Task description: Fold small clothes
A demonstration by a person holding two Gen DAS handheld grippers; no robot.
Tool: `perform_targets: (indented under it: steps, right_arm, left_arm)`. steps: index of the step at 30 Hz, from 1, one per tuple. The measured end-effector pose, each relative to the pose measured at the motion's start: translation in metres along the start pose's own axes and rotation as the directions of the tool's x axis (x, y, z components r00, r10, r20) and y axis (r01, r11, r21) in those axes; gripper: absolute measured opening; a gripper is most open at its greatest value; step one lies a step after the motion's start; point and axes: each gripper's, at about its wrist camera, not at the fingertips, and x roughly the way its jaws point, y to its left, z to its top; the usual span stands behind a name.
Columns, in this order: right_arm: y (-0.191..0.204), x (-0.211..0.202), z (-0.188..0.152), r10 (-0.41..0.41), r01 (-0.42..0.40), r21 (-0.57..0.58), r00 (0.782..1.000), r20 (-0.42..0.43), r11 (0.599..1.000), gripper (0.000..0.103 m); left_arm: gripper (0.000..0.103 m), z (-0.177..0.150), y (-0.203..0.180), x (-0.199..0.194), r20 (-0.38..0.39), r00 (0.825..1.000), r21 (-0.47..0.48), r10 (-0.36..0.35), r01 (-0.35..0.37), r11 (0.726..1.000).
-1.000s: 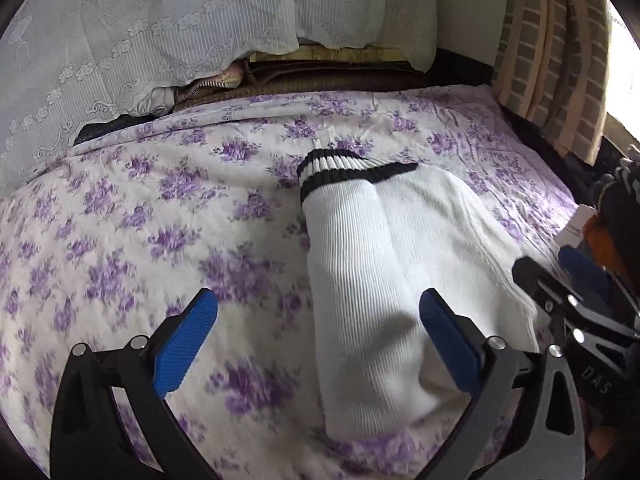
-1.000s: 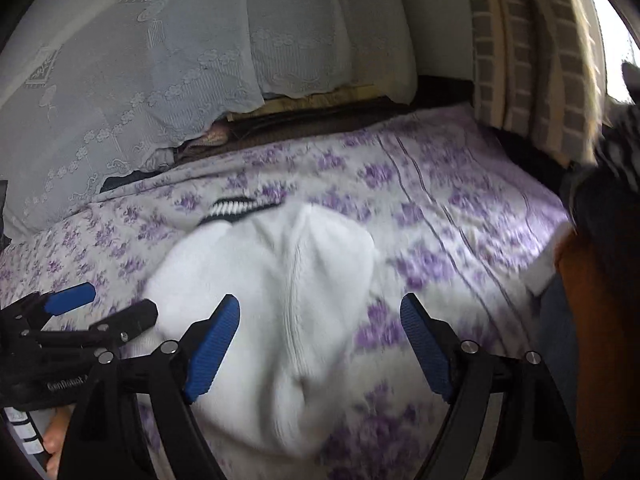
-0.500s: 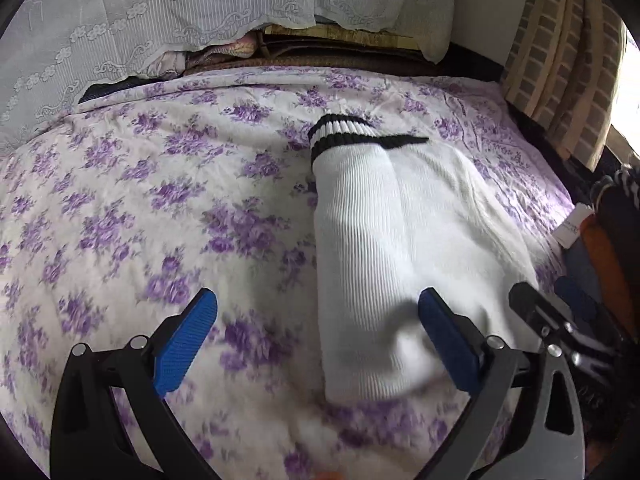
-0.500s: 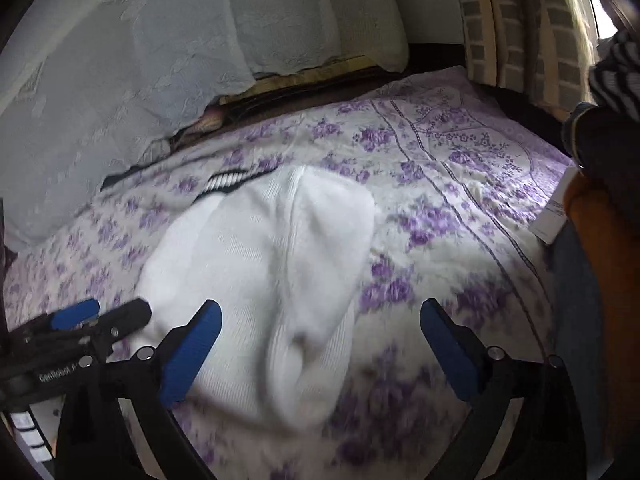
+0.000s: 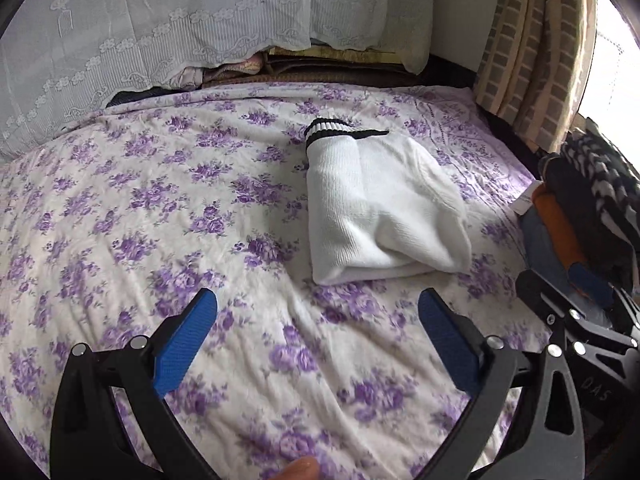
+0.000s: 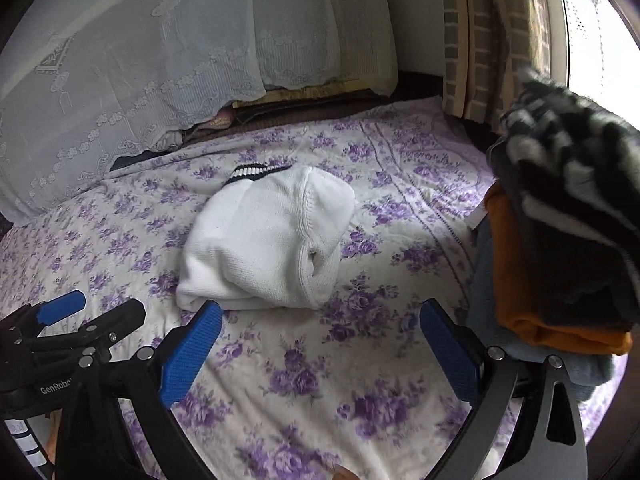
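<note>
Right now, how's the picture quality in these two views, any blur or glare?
Left wrist view: folded white sweater and floral bedsheet sharp, window at right blown out. Right wrist view: the striped garment on the clothes pile smears with blur; bright window glare top right; fisheye bending in both.

folded white sweater (image 5: pixel 380 204) on floral bedspread (image 5: pixel 160 208)

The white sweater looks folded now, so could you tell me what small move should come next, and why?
Probably reach the right tool toward the clothes pile beside it for the next garment. The white sweater lies folded on the bedsheet, and both tools, including the left tool, are open and empty.
</note>
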Motion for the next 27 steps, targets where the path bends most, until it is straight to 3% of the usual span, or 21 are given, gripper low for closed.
perform_targets:
  steps: [14, 22, 27]
  right_arm:
    - [0.008, -0.087, -0.016, 0.025, -0.016, -0.090, 0.996, 0.091, 0.996, 0.100]
    - [0.006, -0.129, -0.026, 0.068, -0.059, -0.085, 0.992, 0.108, 0.995, 0.100]
    - [0.008, -0.134, -0.027, 0.081, -0.074, -0.078, 0.992, 0.092, 0.994, 0.100]
  left_arm:
    - [0.098, -0.025, -0.019, -0.078, 0.081, 0.996, 0.058, 0.047, -0.051, 0.997]
    - [0.098, -0.039, -0.034, -0.105, 0.093, 0.994, 0.100, 0.052, -0.061, 0.993]
    - [0.098, -0.041, -0.034, -0.112, 0.102, 0.993, 0.089, 0.063, -0.073, 0.993]
